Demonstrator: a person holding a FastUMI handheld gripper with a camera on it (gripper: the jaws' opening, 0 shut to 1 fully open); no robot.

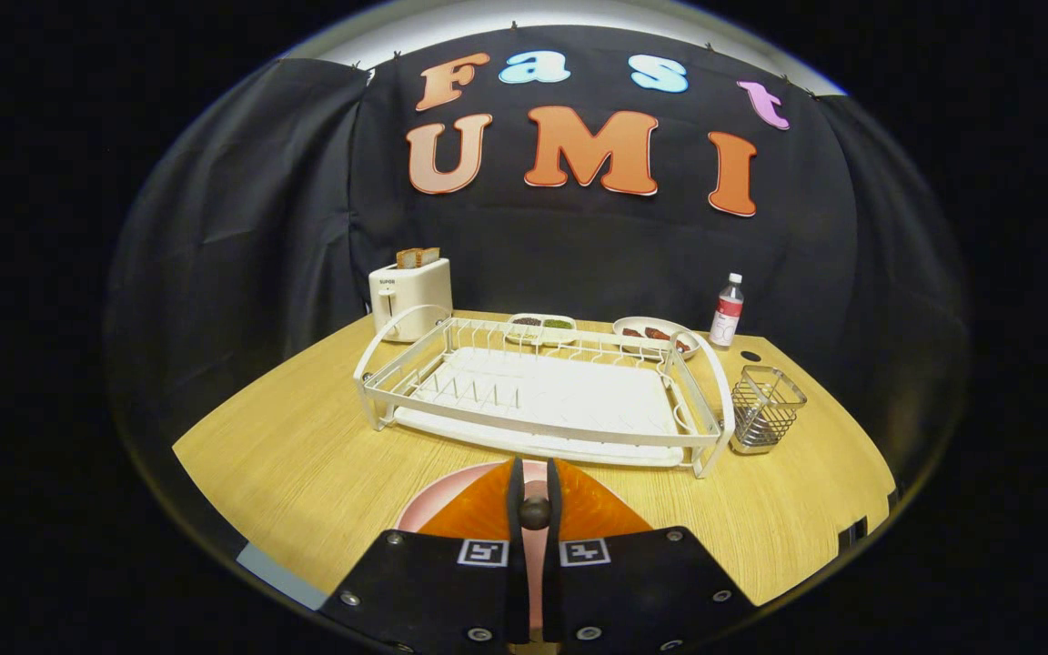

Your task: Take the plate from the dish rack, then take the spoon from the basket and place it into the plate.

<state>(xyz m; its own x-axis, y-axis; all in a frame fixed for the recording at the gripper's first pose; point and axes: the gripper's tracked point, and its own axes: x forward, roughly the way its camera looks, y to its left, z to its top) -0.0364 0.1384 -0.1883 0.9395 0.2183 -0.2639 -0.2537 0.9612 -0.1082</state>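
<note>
- Gripper (534, 496): fingers drawn nearly together, a dark rounded handle end (534, 512) pinched between them. I take this to be the spoon; its bowl is hidden, so not confirmed.
- Pink plate (438, 505) lies flat on the wooden table (306, 455), directly under and just ahead of the fingers, on the near side of the dish rack (538, 391).
- The rack holds no dishes; judged: plate step done.
- Wire basket (765, 409) stands just beside the rack's right end, well apart from the gripper.
- Key relation: held piece sits over the plate, its long axis apparently running along the fingers, toward the camera.
- Judged next: lower slightly, release onto plate.
</note>
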